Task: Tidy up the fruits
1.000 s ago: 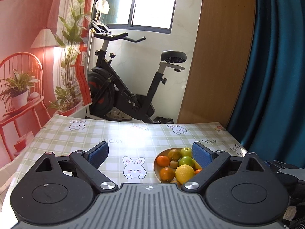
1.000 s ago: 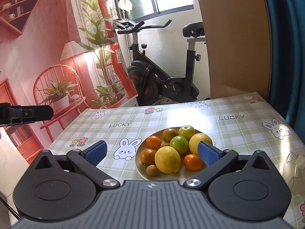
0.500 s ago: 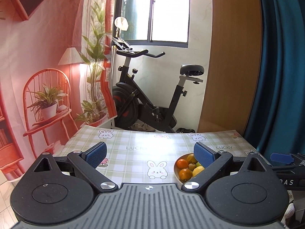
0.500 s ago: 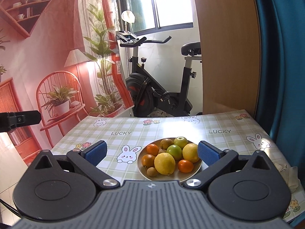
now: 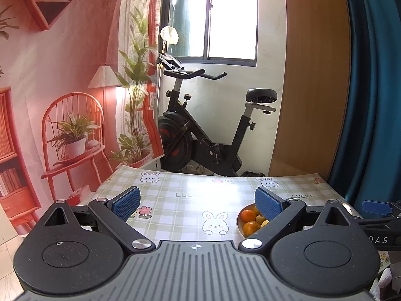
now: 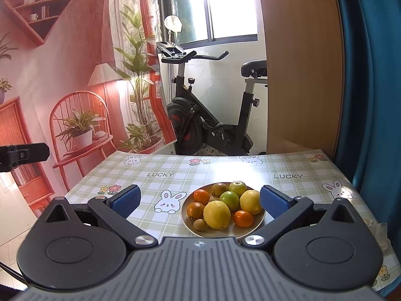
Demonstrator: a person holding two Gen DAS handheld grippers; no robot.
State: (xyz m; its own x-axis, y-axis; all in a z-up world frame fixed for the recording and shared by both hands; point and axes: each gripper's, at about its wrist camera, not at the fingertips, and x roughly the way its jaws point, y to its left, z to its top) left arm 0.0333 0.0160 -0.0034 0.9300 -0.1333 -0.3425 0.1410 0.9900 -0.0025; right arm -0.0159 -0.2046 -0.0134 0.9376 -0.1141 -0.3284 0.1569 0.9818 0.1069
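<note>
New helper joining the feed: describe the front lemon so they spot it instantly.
On the checked tablecloth sits a round plate of fruit. At its near edge lies the front lemon, the largest yellow fruit, between a small brown kiwi and an orange.

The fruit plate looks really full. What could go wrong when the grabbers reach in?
The fruits are heaped tight on the plate. Pulling out the big lemon could nudge the small kiwi or the orange over the low rim. Round fruit may also slip from the right gripper, whose jaws stand open. The left gripper sees only part of the plate, so it might bump it.
</note>
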